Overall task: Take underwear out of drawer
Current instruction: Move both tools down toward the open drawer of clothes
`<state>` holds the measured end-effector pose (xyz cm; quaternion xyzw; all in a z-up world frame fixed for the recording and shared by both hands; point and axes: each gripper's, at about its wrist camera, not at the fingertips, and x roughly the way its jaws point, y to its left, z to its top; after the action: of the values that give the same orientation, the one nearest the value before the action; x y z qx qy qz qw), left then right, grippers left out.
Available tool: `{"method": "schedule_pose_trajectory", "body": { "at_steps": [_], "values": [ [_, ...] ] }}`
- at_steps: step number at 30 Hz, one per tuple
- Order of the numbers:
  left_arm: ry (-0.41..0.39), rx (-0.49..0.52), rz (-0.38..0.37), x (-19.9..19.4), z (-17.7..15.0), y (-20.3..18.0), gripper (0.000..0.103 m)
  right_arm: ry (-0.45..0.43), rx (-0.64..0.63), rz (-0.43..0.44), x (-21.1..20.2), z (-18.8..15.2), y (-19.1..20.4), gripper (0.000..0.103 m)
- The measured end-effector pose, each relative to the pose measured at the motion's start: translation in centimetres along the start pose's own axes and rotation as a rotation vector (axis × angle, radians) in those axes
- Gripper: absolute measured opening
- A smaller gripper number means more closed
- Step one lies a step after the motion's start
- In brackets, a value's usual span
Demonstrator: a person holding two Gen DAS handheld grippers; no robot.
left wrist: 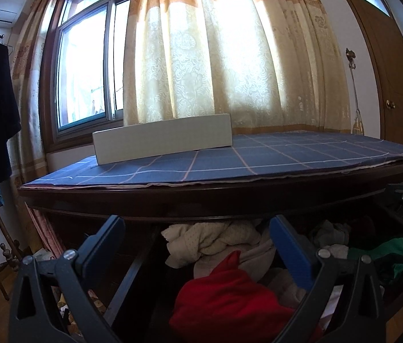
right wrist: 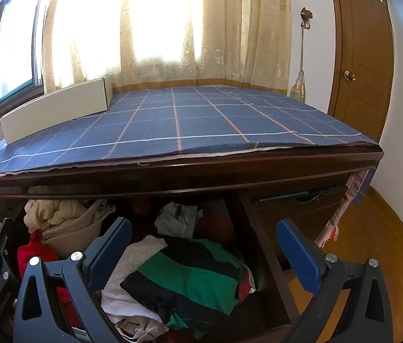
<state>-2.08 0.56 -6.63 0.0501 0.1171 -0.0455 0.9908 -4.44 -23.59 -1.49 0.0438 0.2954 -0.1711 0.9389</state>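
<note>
An open drawer [right wrist: 261, 245] of a dark wooden dresser [right wrist: 172, 171] is seen from above, packed with crumpled clothing. Over the drawer, the left gripper [left wrist: 198, 245] is held with its jaws spread wide and nothing between them; below it a red garment [left wrist: 224, 297] and a cream knitted piece [left wrist: 207, 240] lie inside the drawer. The right gripper [right wrist: 204, 245] is likewise held released and empty above the drawer, over a green-and-black striped garment [right wrist: 190, 280] and a white dotted piece [right wrist: 135, 260]. Which item is the underwear cannot be told. Above the drawer, the dresser top is covered by a blue checked cloth [right wrist: 201, 120], with a long white box [right wrist: 58, 108] at its rear left.
</note>
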Motion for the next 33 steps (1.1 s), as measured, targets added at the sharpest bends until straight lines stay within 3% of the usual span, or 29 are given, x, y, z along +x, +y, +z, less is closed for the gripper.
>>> {"method": "schedule_pose_trajectory", "body": {
  "at_steps": [33],
  "values": [
    [0.045, -0.001, -0.020, -0.53, -0.23, -0.18, 0.103, -0.003, 0.009, 0.002, -0.34, -0.24, -0.12, 0.102]
  ]
}}
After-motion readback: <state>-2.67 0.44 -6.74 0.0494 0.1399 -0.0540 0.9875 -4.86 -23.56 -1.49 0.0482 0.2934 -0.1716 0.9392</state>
